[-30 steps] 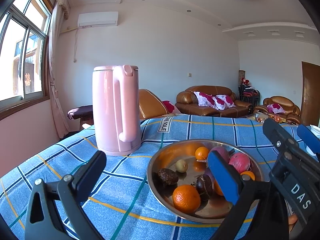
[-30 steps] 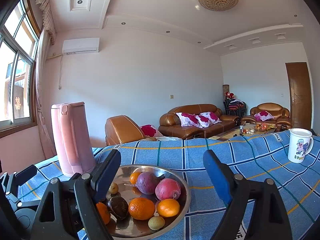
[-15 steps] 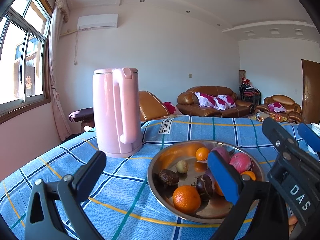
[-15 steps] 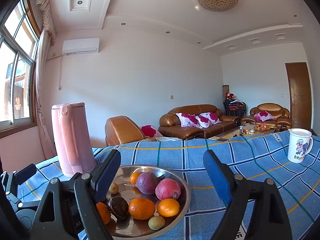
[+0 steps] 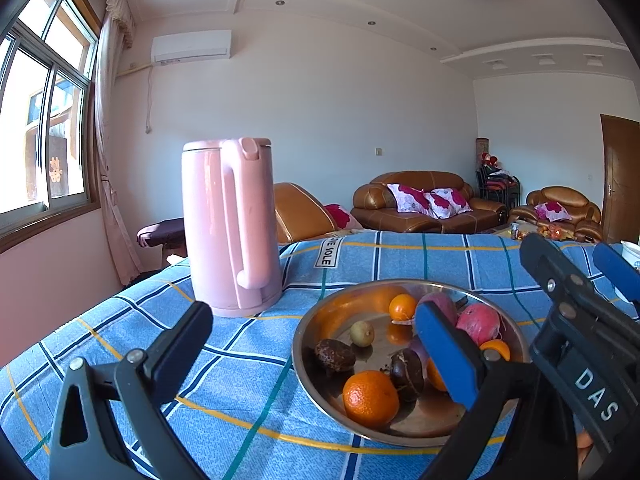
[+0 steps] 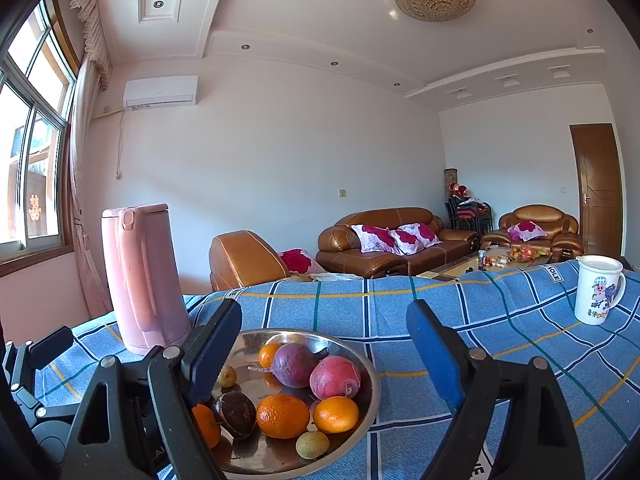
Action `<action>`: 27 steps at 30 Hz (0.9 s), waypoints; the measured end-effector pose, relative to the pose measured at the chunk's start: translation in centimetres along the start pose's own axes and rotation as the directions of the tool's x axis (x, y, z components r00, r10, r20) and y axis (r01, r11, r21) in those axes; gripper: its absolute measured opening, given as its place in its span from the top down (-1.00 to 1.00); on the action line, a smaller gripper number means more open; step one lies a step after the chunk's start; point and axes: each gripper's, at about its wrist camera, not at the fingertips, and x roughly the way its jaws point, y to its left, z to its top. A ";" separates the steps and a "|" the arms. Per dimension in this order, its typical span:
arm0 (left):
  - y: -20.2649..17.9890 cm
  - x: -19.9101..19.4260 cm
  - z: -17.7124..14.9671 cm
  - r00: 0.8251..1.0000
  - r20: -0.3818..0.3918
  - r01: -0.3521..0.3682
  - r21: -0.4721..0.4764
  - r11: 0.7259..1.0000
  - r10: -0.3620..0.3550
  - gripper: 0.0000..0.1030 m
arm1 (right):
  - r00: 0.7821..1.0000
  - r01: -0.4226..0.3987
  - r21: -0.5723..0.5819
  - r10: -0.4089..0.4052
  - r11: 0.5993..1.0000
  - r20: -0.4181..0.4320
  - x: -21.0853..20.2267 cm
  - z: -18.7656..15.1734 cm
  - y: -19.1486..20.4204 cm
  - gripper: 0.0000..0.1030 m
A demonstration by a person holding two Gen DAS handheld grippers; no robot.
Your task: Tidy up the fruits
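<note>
On the blue checked counter, left to right: pink kettle, then the steel bowl of fruit. Oranges look firm but roll easily, so I'd pinch across the middle. Left gripper and right gripper both gape empty, hovering nearly level.

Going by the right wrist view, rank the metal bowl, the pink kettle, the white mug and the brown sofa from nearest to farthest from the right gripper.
1. Metal bowl: under the right gripper, towards its left finger.
2. Pink kettle and white mug: kettle far left, mug far right, both on the blue cloth; too close to call.
3. Brown sofa: beyond the table, by the back wall.
</note>
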 end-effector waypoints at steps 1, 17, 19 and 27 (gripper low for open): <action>0.0 0.0 0.0 1.000 0.001 0.001 0.000 1.000 -0.001 -1.00 | 1.000 0.000 0.000 0.000 1.000 0.000 0.0 0.0 0.0 -0.67; -0.3 0.0 -0.1 1.000 -0.004 0.008 0.020 1.000 -0.008 -1.00 | 1.000 0.000 0.004 0.000 1.000 -0.009 0.4 0.0 0.2 -0.67; -0.4 -0.1 -0.1 1.000 0.003 0.022 0.019 1.000 -0.022 -1.00 | 1.000 0.000 0.005 0.001 1.000 -0.010 0.4 -0.1 0.2 -0.67; -1.5 -1.0 -0.1 0.998 0.050 0.031 0.071 0.997 -0.035 -1.00 | 1.000 -0.003 0.011 0.003 1.000 -0.011 0.4 -0.1 0.4 -0.67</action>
